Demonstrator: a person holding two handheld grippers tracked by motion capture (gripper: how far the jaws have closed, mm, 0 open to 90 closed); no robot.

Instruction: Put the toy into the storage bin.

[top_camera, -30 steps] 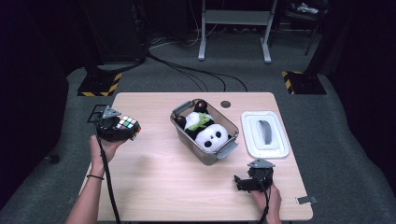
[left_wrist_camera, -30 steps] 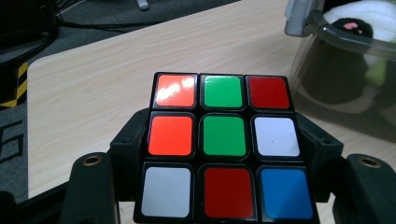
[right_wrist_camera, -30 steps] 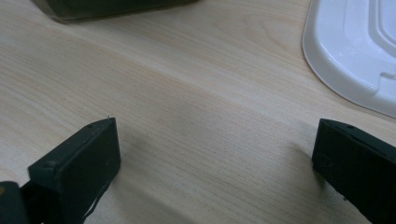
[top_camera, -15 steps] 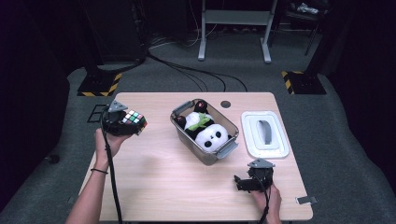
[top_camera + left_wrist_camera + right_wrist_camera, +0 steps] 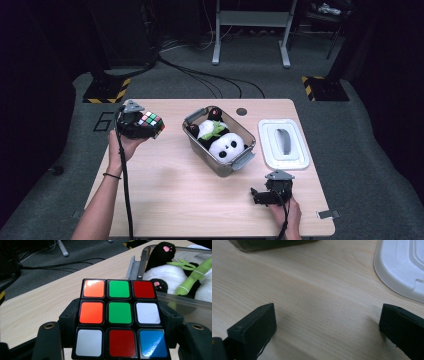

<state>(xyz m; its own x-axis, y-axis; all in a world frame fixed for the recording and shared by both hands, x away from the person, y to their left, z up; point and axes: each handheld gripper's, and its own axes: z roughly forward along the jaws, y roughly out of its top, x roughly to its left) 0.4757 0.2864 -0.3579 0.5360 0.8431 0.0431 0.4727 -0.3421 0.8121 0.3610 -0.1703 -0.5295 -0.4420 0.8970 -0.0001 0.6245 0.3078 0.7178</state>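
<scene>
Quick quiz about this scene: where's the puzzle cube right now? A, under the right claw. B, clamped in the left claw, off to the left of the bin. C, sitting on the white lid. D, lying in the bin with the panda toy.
B: the puzzle cube sits between the left claw's jaws, left of the bin.

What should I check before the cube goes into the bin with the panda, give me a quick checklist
1. Grip: the left gripper has its jaws closed on the puzzle cube, one on each side: ok.
2. Cube off the table, held in the air: ok.
3. Bin open, its white lid lying apart on the table to its right: ok.
4. Free room in the bin: the plush panda takes up most of it: not ok.
5. Right gripper open, low over the table near the front edge, away from the bin: ok.
6. Cube square between the jaws: cannot tell.
</scene>
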